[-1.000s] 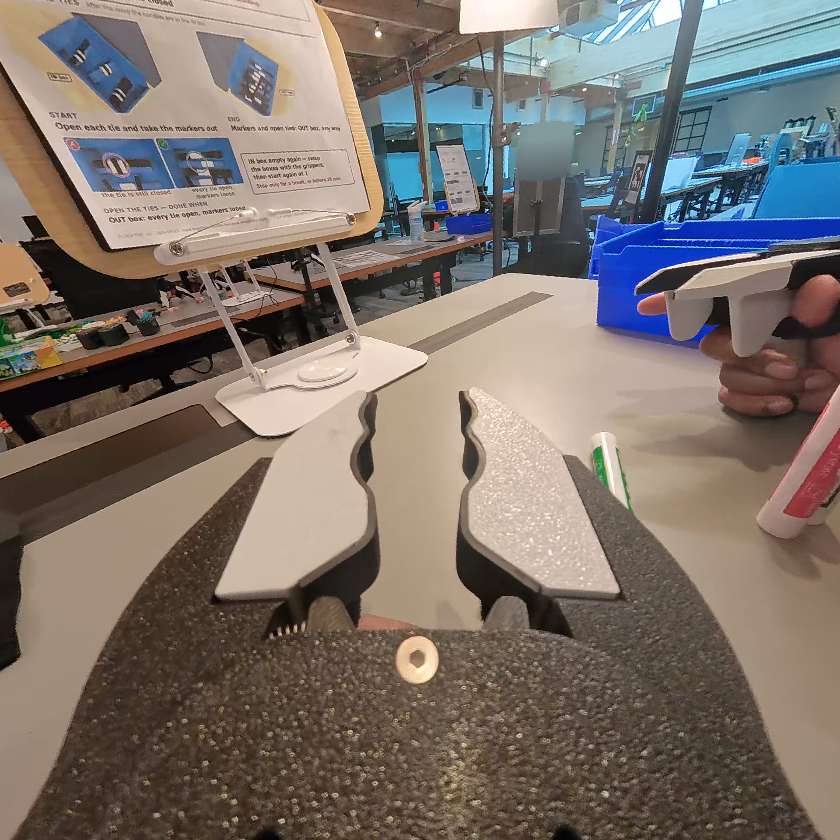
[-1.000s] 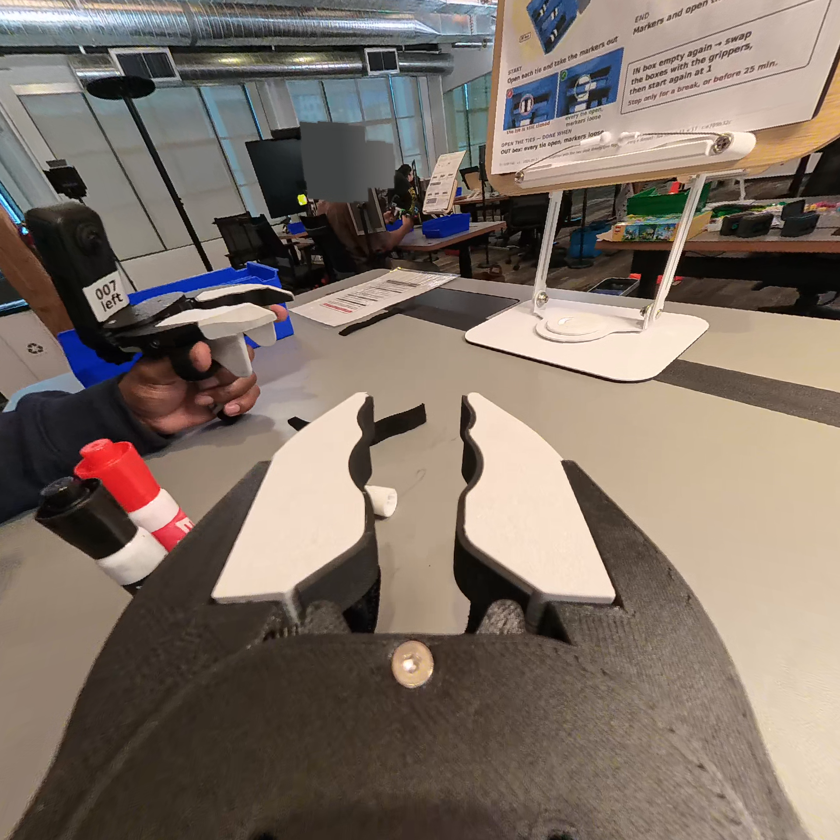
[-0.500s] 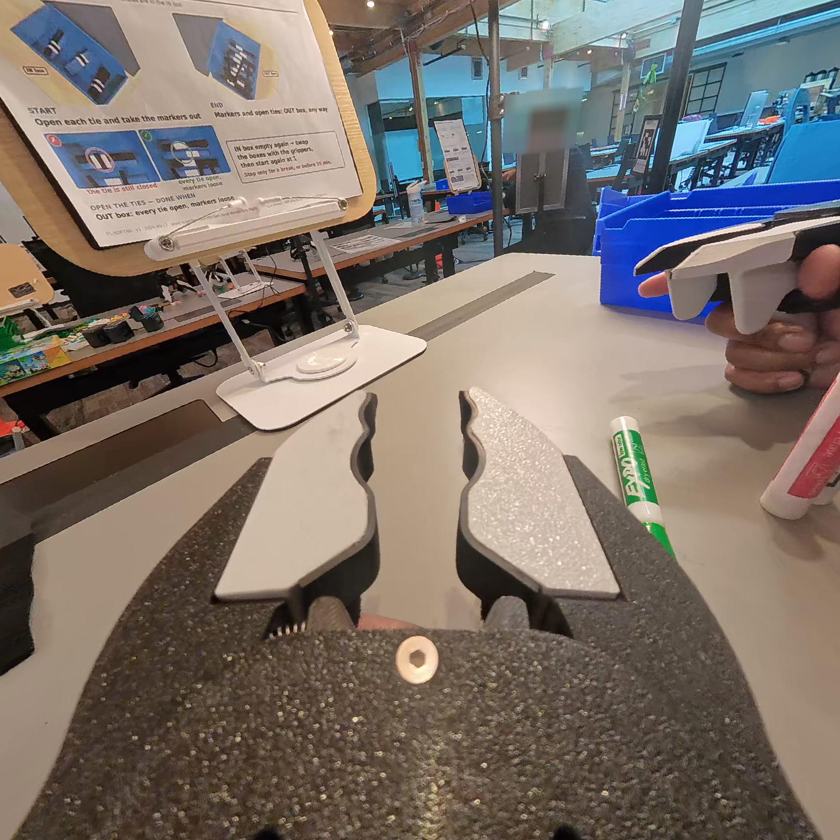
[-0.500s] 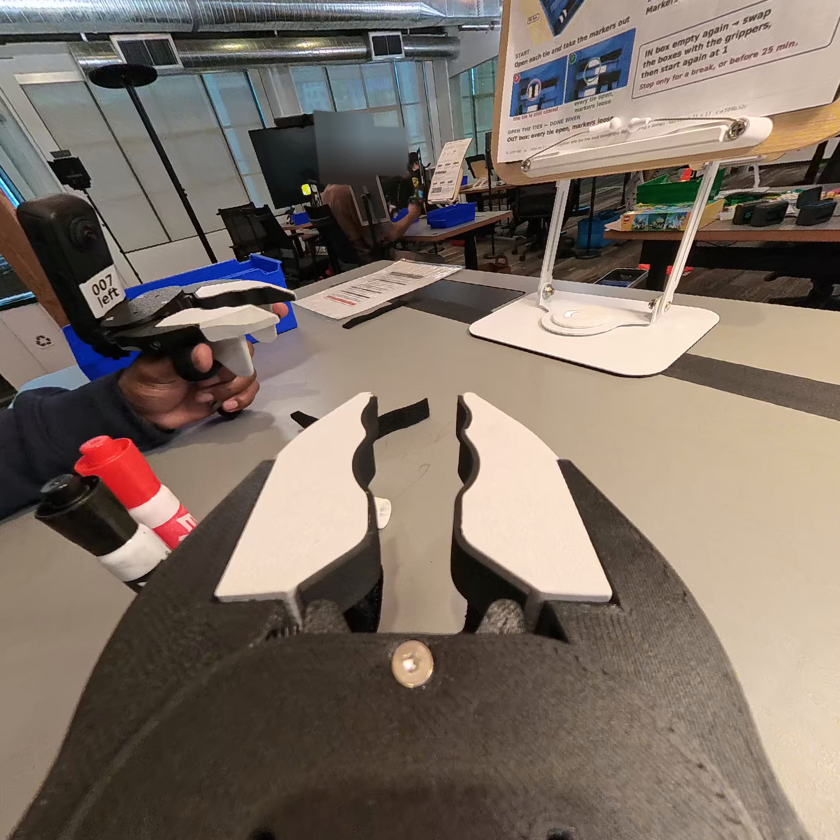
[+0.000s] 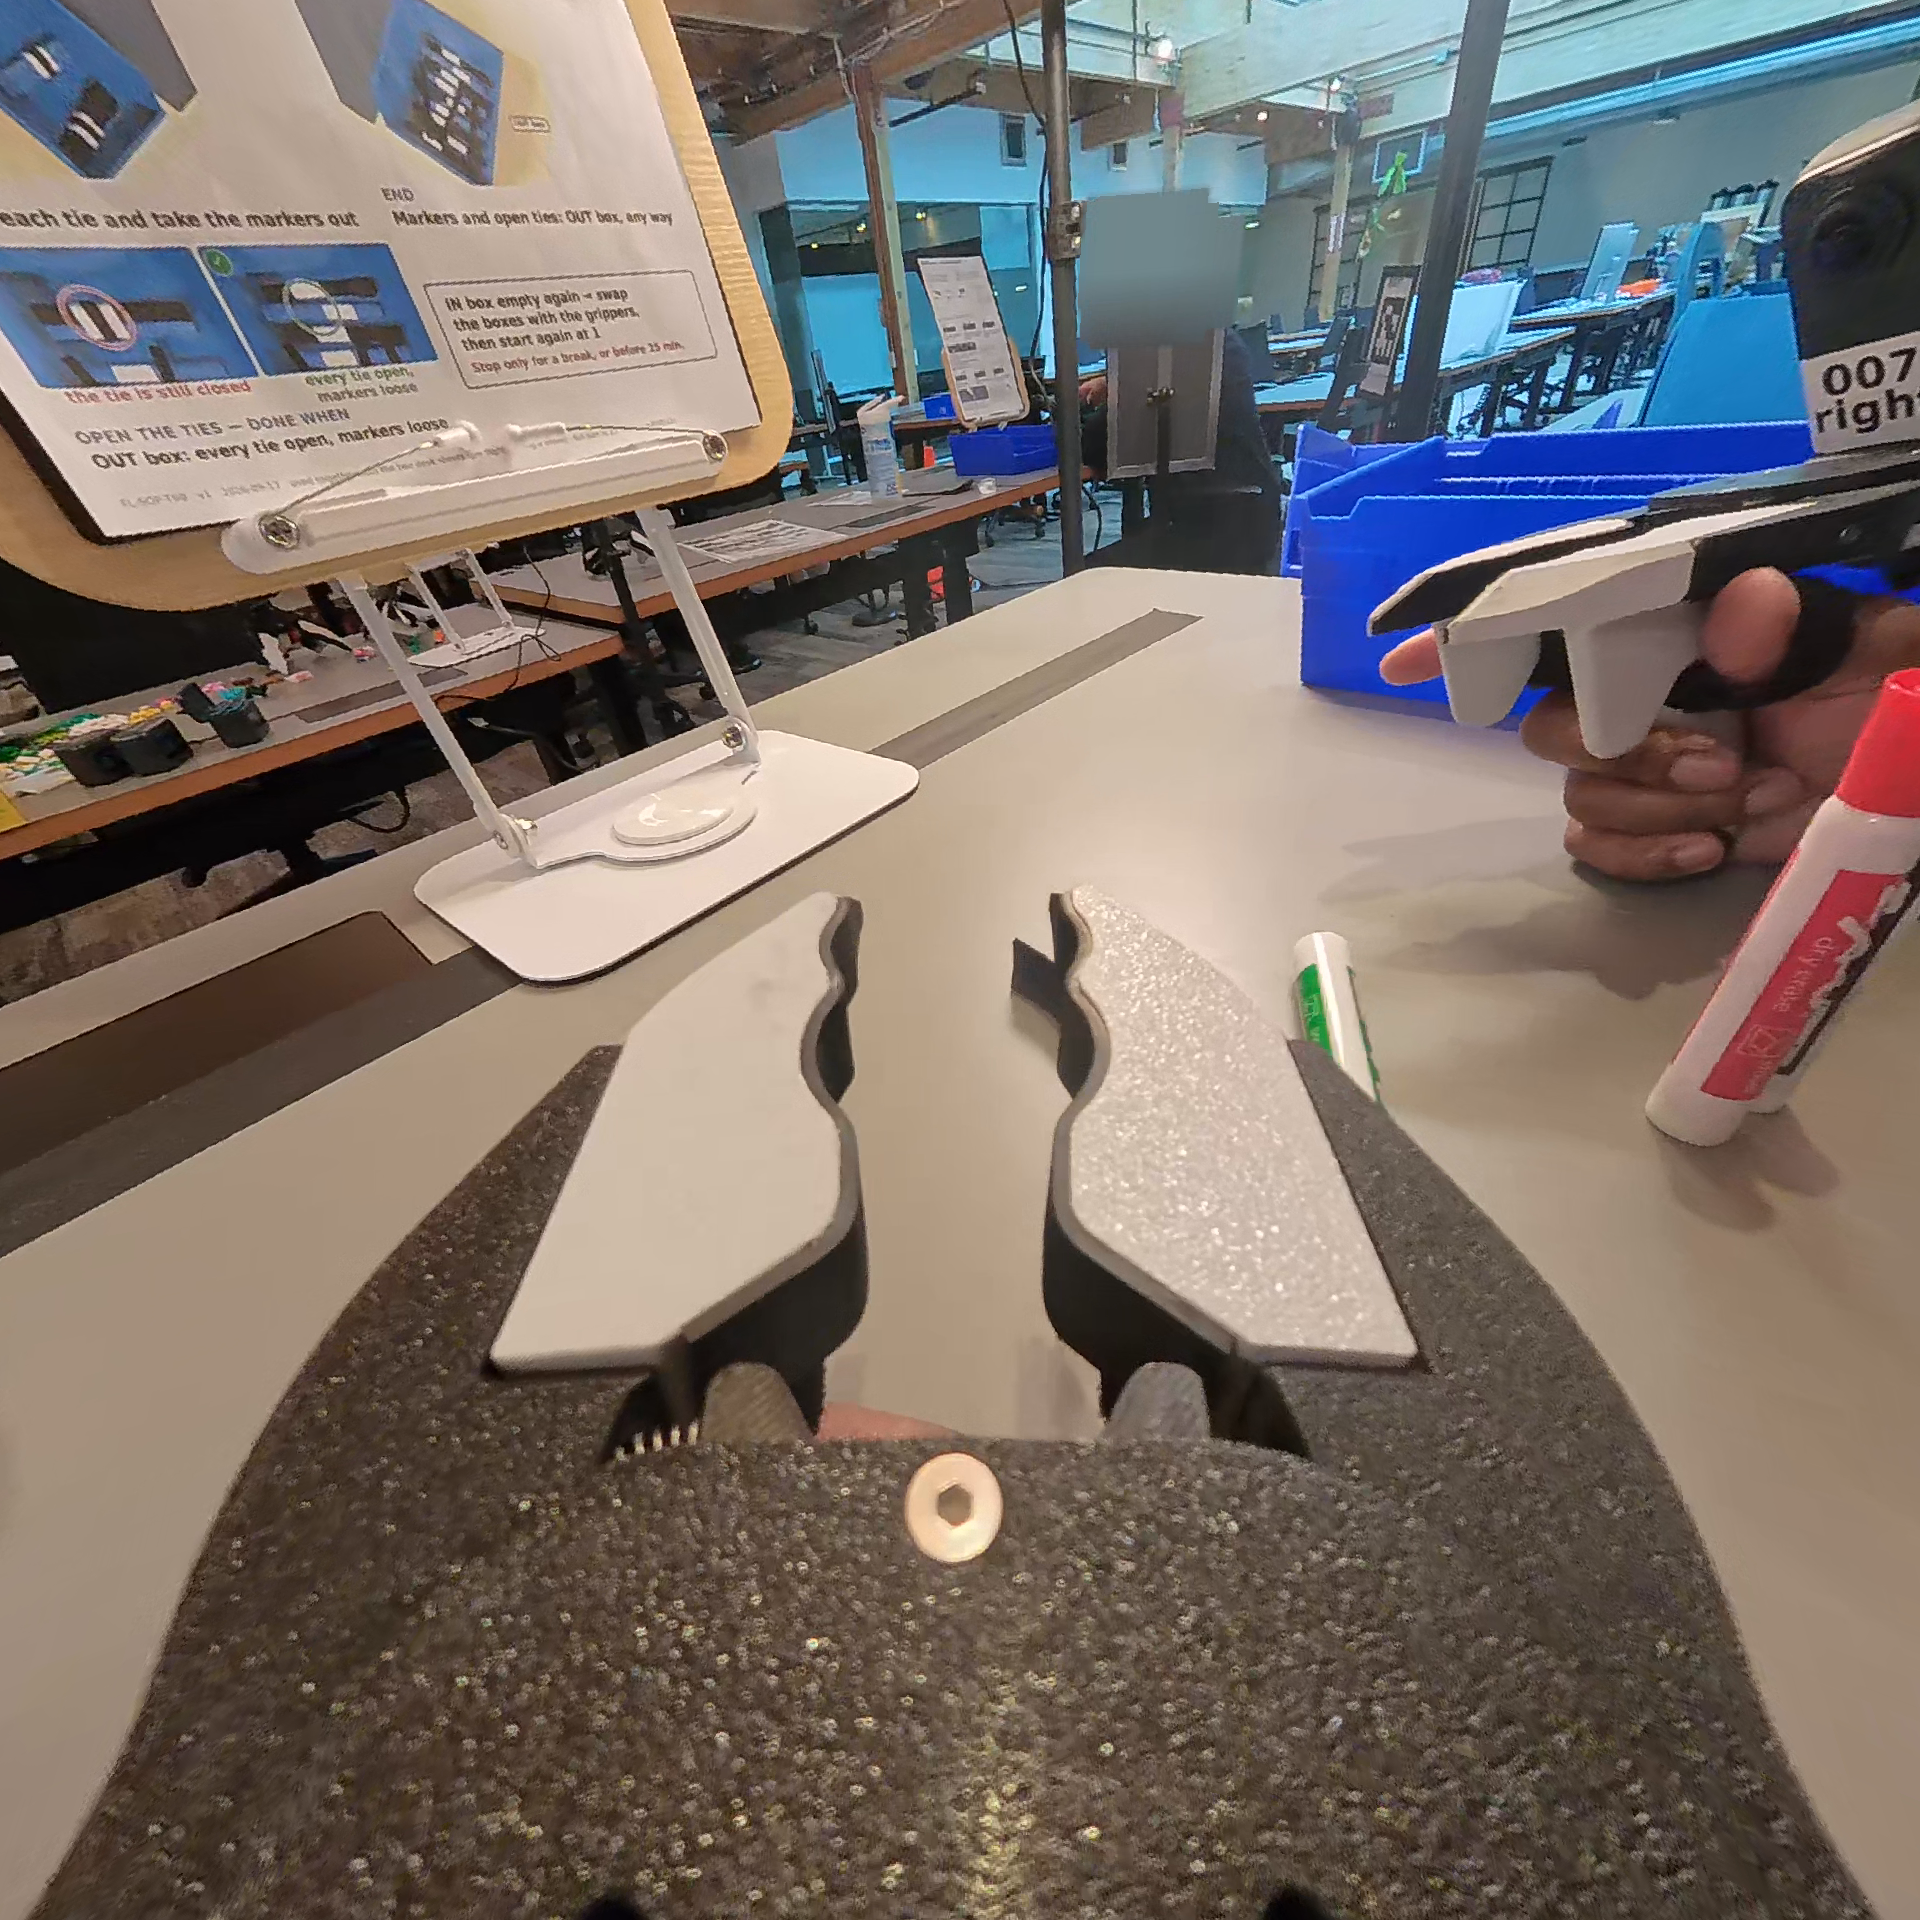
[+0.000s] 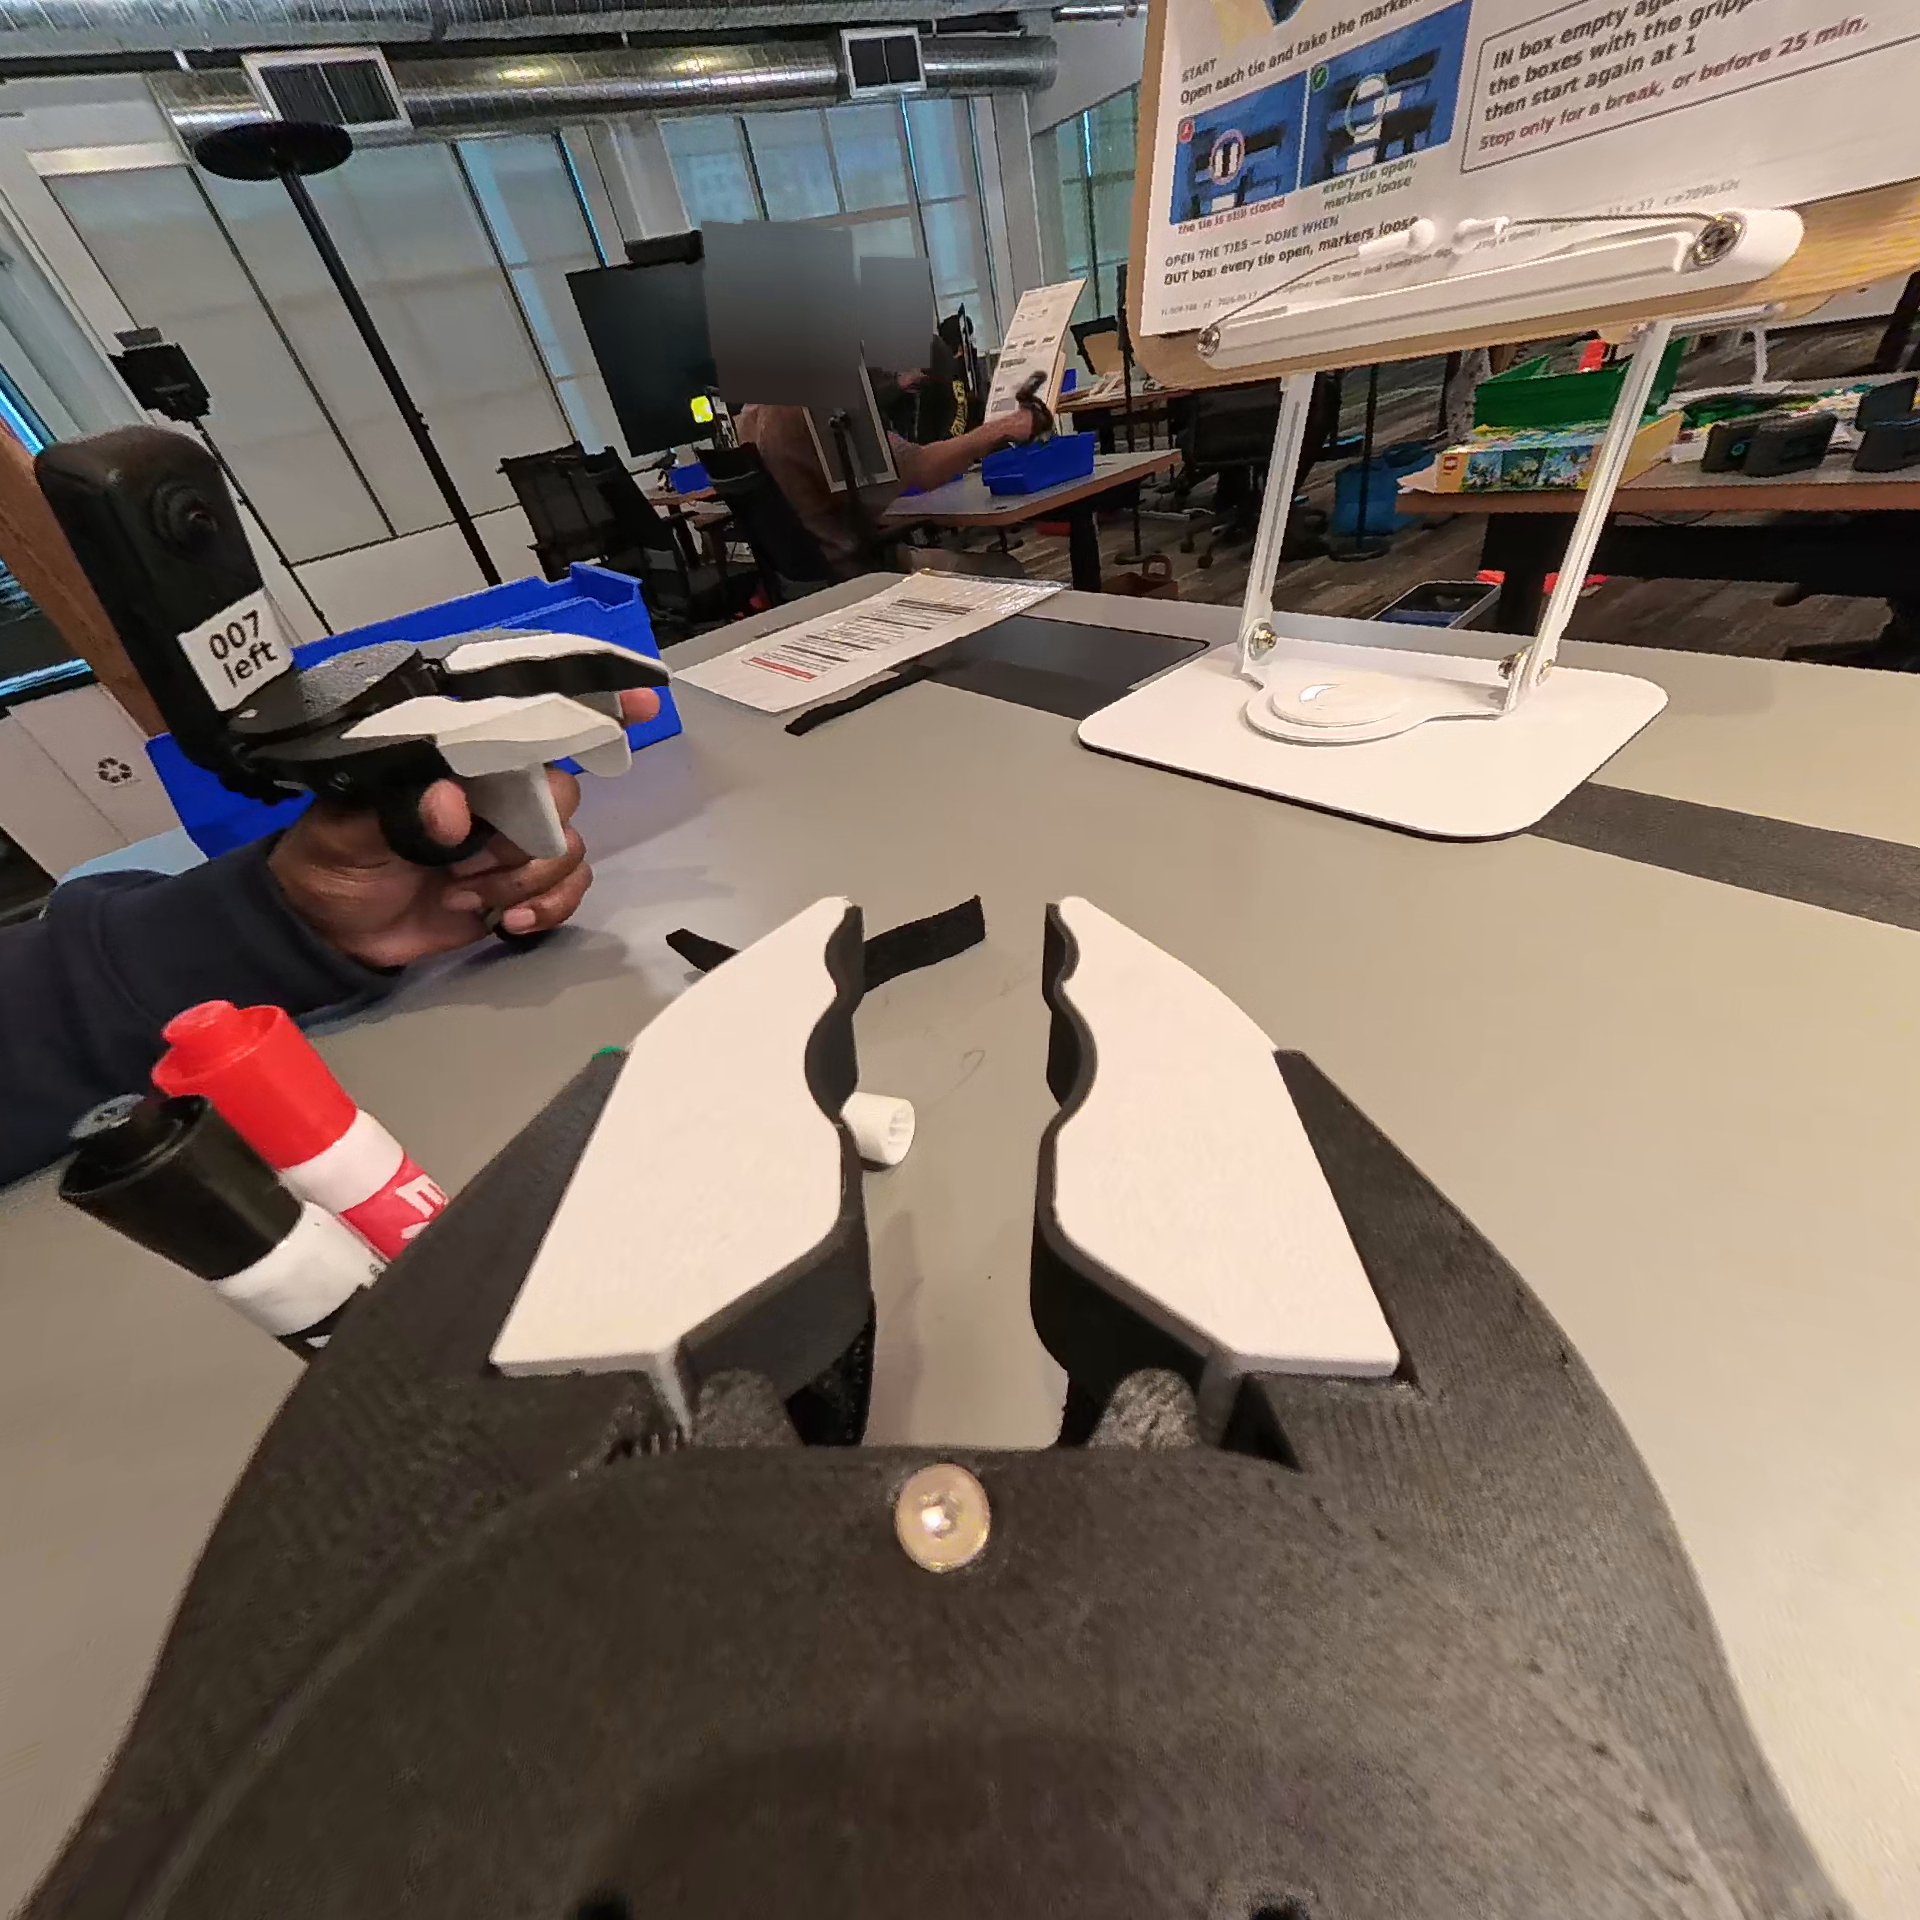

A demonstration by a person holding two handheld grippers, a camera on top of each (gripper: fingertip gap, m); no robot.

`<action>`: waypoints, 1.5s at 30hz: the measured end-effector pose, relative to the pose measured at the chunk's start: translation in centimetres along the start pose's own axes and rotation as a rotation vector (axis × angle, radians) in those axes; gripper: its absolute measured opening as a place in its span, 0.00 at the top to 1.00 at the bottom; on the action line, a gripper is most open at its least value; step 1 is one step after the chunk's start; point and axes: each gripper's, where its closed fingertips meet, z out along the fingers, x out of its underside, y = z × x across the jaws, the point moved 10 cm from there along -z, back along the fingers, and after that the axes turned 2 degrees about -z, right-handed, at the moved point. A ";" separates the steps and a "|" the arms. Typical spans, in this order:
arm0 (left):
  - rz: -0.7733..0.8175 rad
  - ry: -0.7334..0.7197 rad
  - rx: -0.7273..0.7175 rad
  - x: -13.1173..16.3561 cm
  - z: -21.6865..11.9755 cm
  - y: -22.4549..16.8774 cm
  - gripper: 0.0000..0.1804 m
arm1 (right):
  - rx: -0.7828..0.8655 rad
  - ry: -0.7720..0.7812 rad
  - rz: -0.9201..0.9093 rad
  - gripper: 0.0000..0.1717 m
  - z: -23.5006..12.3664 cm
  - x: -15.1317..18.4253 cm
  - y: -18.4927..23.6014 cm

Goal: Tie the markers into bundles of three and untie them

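On the grey table, a red-capped marker and a black-capped marker are being seen side by side, caps tilted upward (white barrels, lower ends hidden). A green marker is lying flat, long axis running away from the left gripper. A black tie is lying before the right gripper. Both grippers are being held open, nothing between the pads.
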 end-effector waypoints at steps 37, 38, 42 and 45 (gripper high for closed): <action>-0.201 0.028 0.097 0.1 0.0 1.1 0.84 | -0.099 0.016 0.075 0.81 0.3 0.1 -0.5; -0.201 0.028 0.101 0.1 0.0 1.1 0.84 | -0.101 0.017 0.075 0.81 0.3 0.1 -0.5; -0.173 0.035 0.116 0.1 0.1 0.7 0.84 | -0.124 0.025 0.075 0.81 0.4 0.1 -0.4; -0.142 0.035 0.141 0.0 0.2 0.0 0.84 | -0.142 0.025 0.077 0.81 0.4 0.1 -0.4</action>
